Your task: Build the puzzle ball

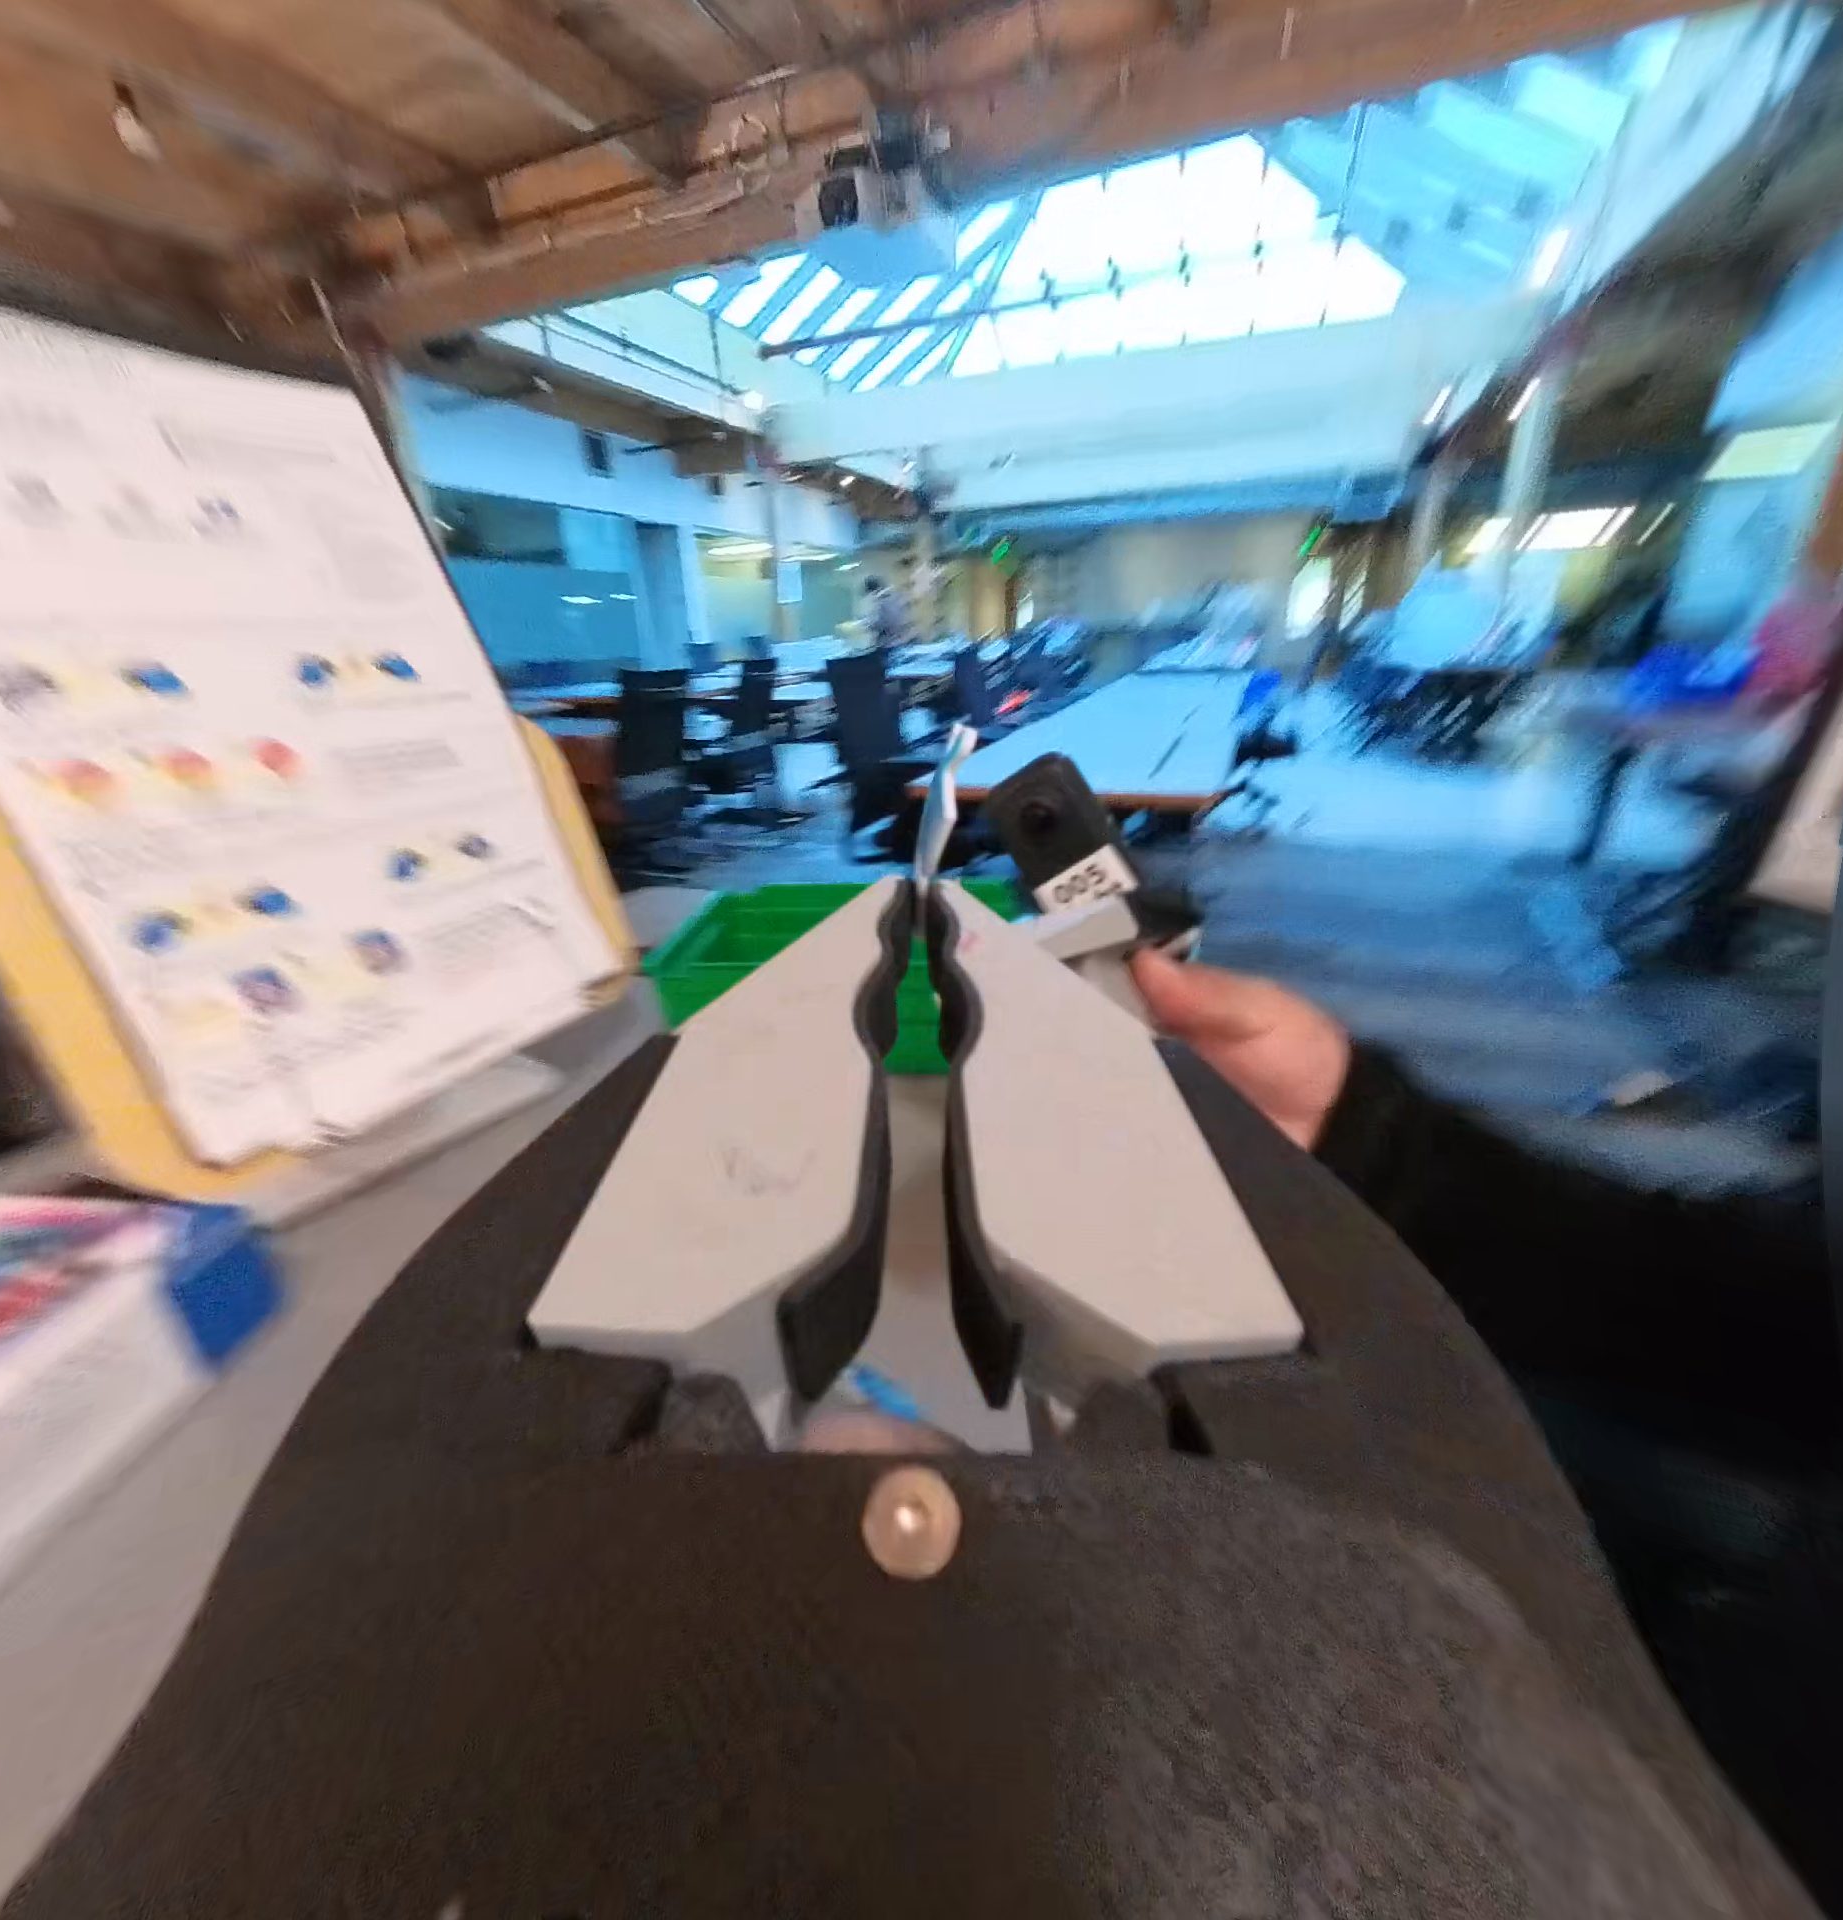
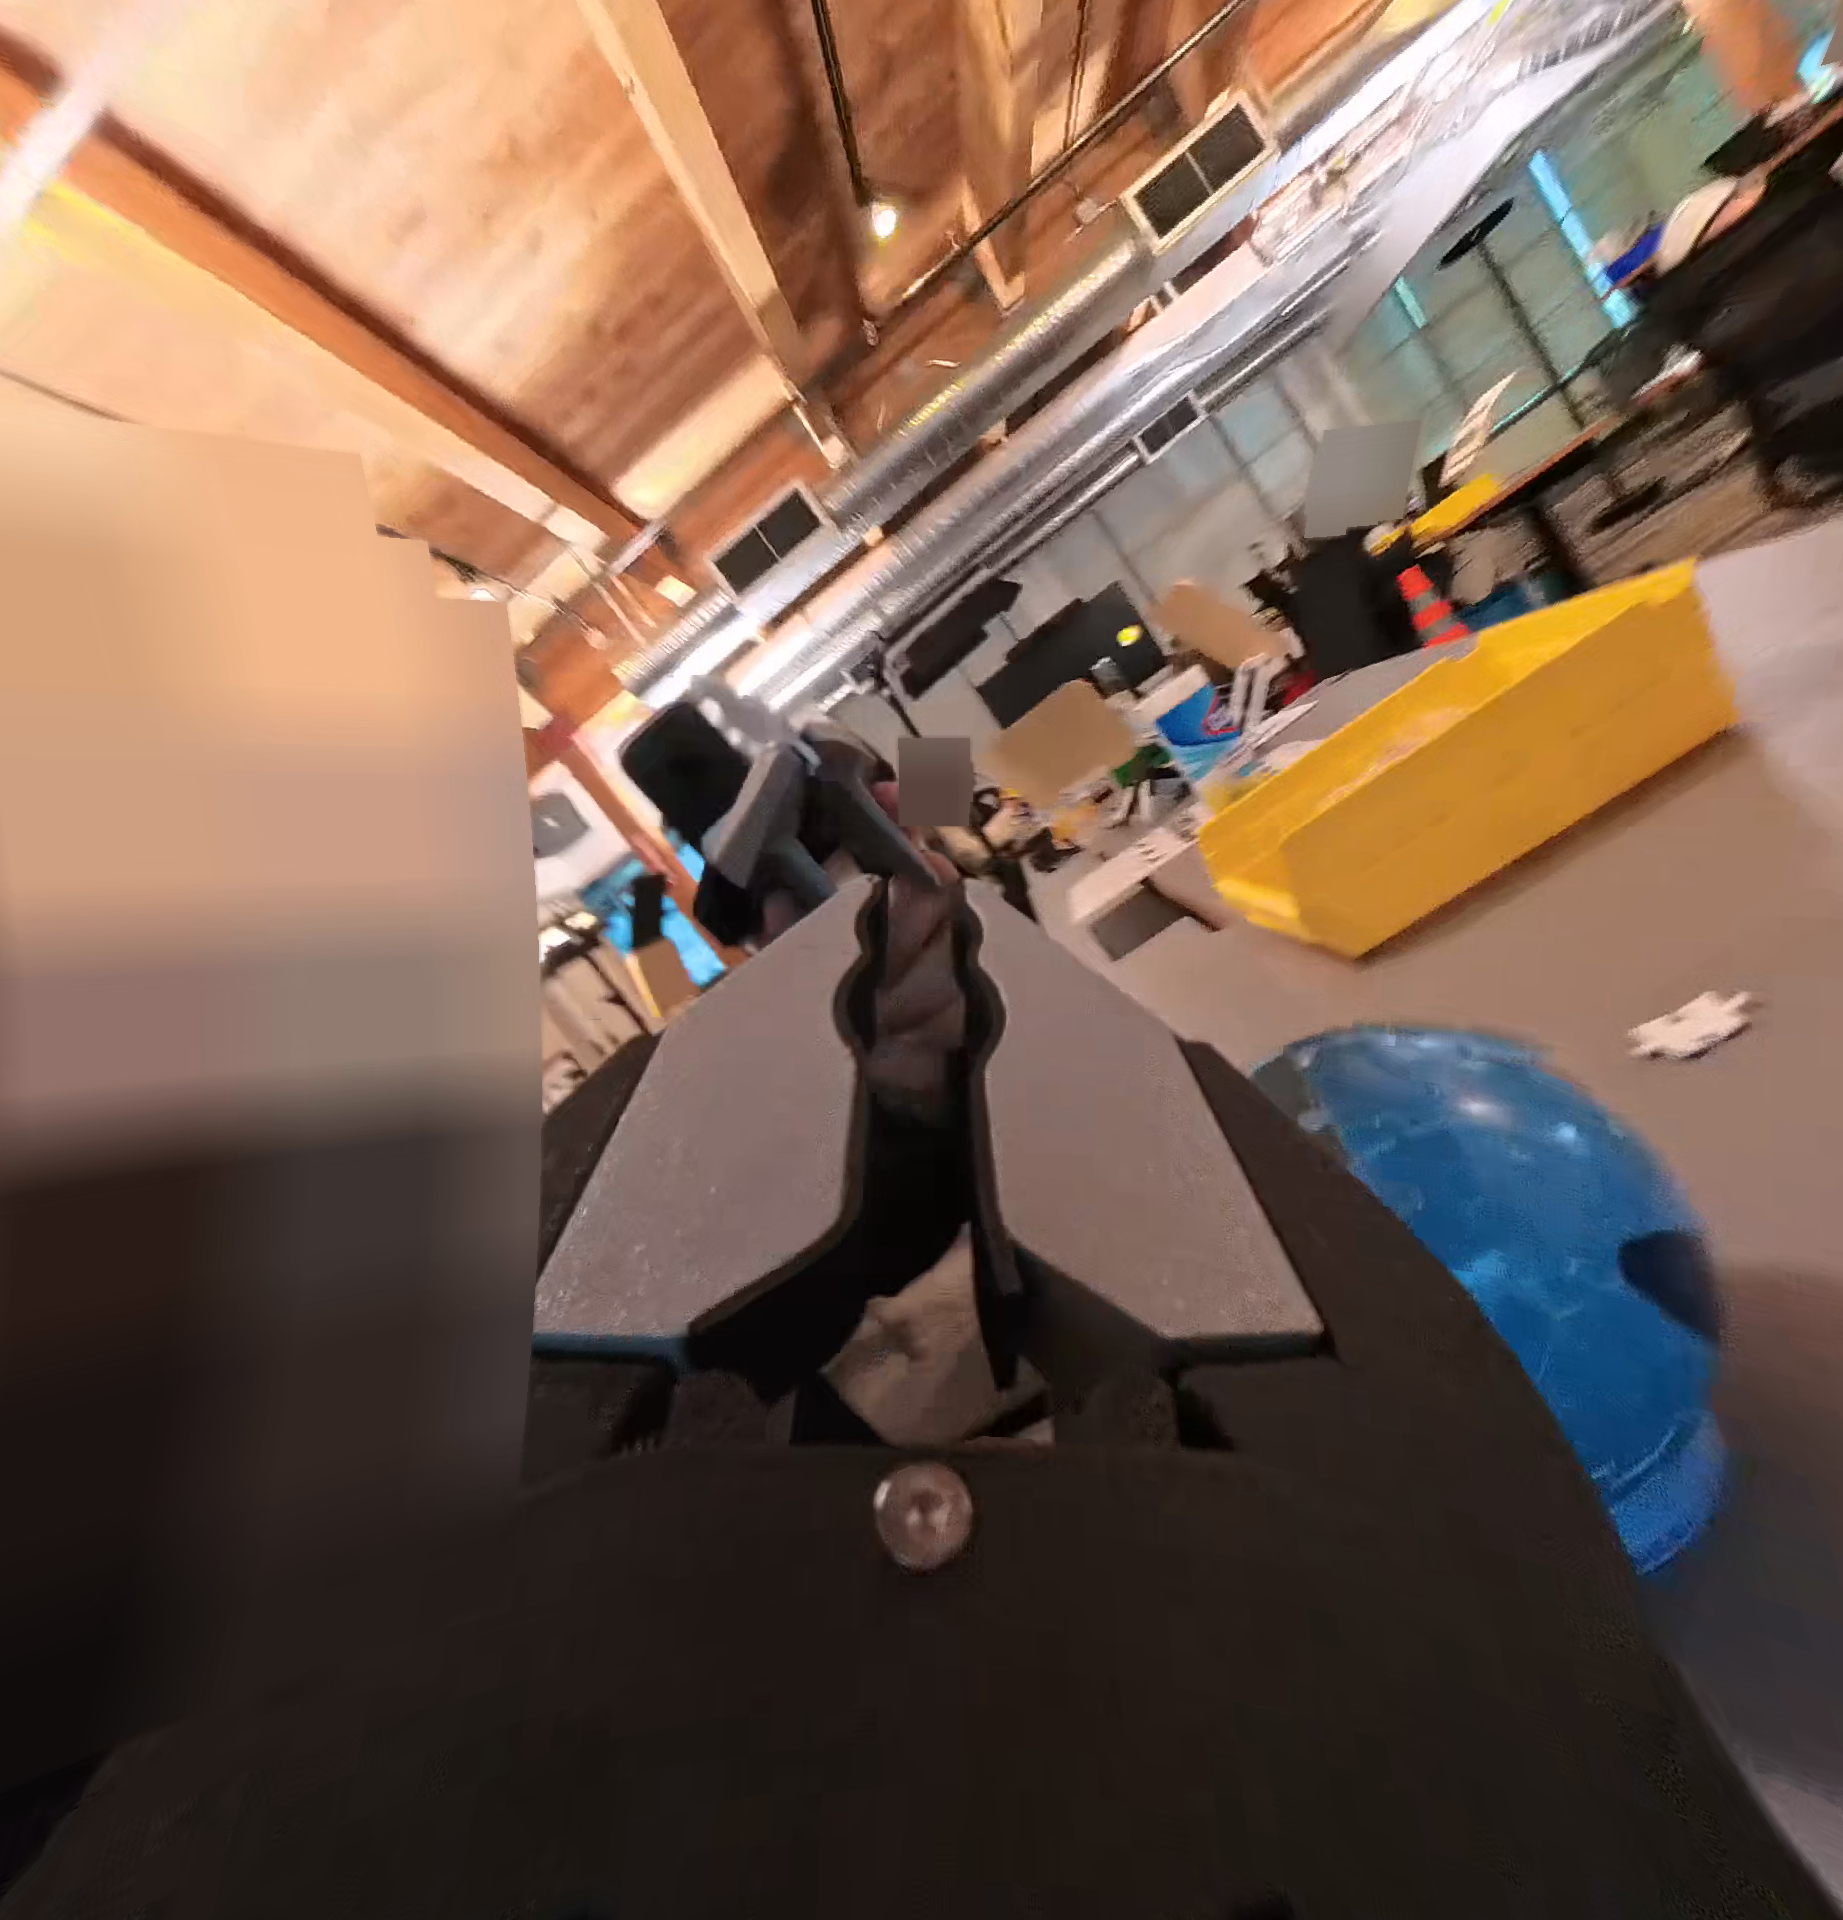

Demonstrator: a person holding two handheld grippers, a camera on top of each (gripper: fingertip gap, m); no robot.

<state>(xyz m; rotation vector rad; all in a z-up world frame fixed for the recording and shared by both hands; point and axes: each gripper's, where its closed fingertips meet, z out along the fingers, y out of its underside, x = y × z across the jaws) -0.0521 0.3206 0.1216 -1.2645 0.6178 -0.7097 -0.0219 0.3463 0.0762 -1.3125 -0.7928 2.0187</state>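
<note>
Right up against the lens, the left gripper (image 1: 918,902) has its jaws pinched down on a thin, pale, curved puzzle piece (image 1: 946,800) that stands up from the tips, lifted clear of the bench (image 1: 86,1621). Behind it sit a green bin (image 1: 735,951) and, off to the left, a propped instruction sheet (image 1: 242,727) showing coloured assembly stages. Beyond the tips a hand (image 1: 1244,1023) carries the other tool.

Over in the right wrist view, the right gripper (image 2: 922,896) is nearly closed, jaws narrow, and nothing is visibly clamped between them; it points toward the left tool, which is raised in the air. Low at the right rests the blue puzzle ball (image 2: 1519,1247), a translucent partly built dome on the bench, with a loose white piece (image 2: 964,1023) lying beyond it and a yellow bin (image 2: 1468,769) farther back.

My read: this is carrying a piece in to fit. To do it well, keep the grip firm near the piece's edge, turn its curve to match the dome, bring the free tool down to steady the ball, and press tabs in gently. Blur hides the piece's tabs.
</note>
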